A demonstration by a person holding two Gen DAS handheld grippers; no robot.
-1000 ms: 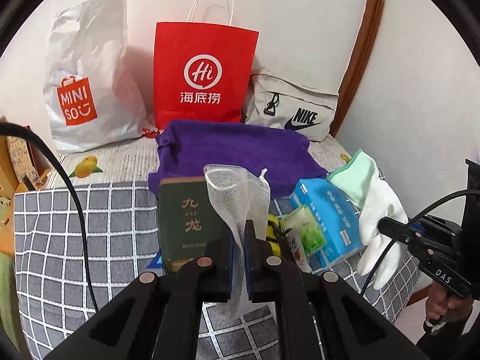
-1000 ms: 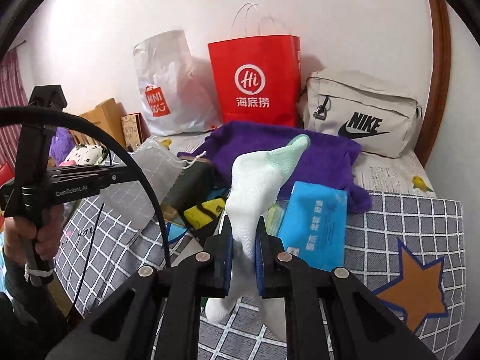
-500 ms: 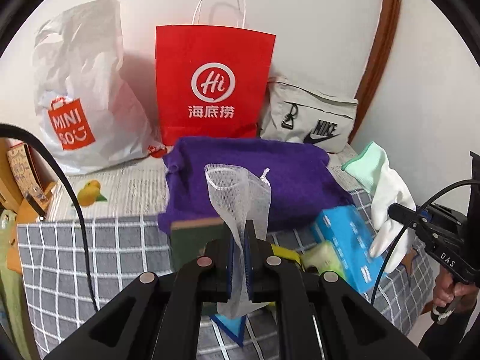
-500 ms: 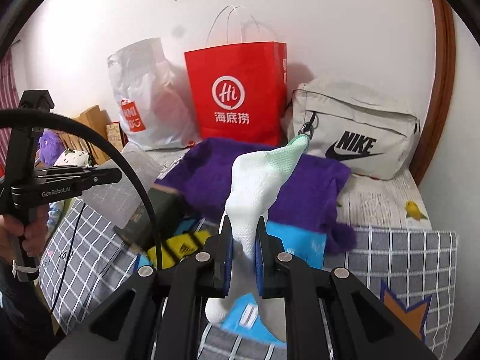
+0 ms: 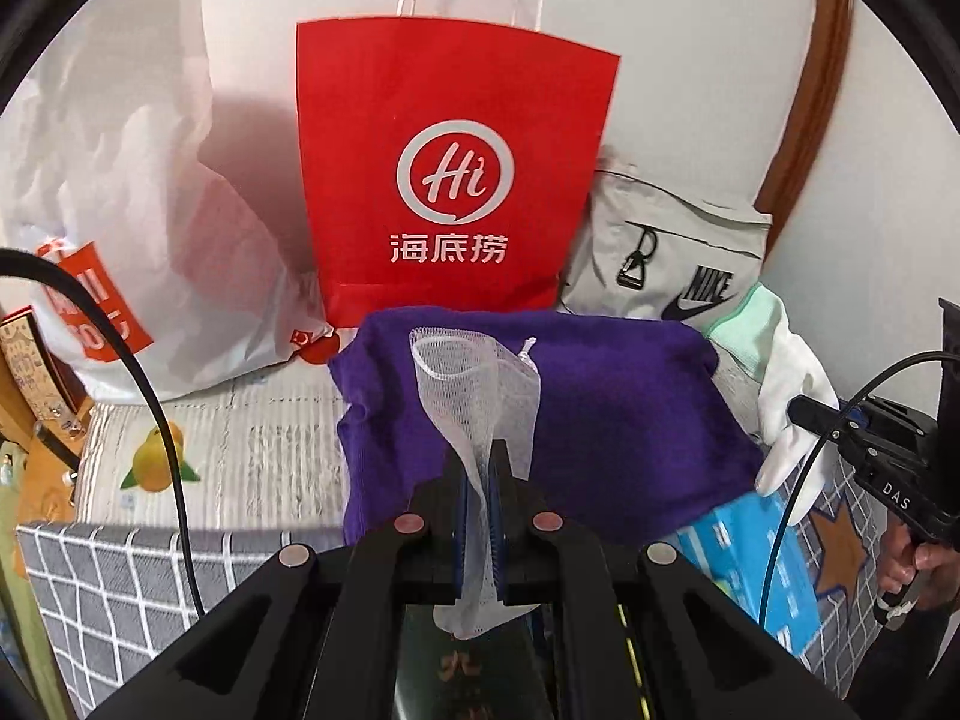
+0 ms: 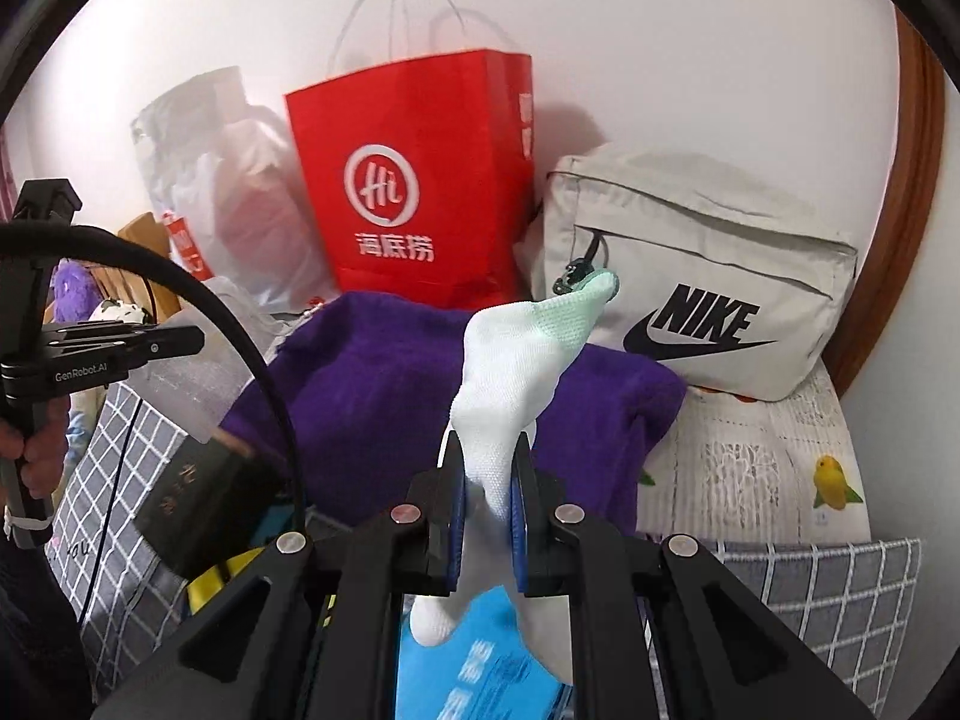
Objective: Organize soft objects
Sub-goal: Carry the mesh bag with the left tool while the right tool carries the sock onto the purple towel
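The left gripper [image 5: 479, 483] is clamped fully closed on a white mesh pouch [image 5: 480, 384], which rises limp toward twelve o'clock over the purple towel [image 5: 612, 420]. The right gripper [image 6: 486, 480] pinches a white glove [image 6: 516, 372] at mid-length, its mint cuff flopping toward one o'clock. Both look featherlight and floppy; a pinch near the middle limits their droop.

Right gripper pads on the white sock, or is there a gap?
Touching. Right wrist view: the right gripper pads pinch the white sock from both sides, no gap.

White wall [image 6: 690, 48], curved brown wooden trim [image 6: 915, 192].
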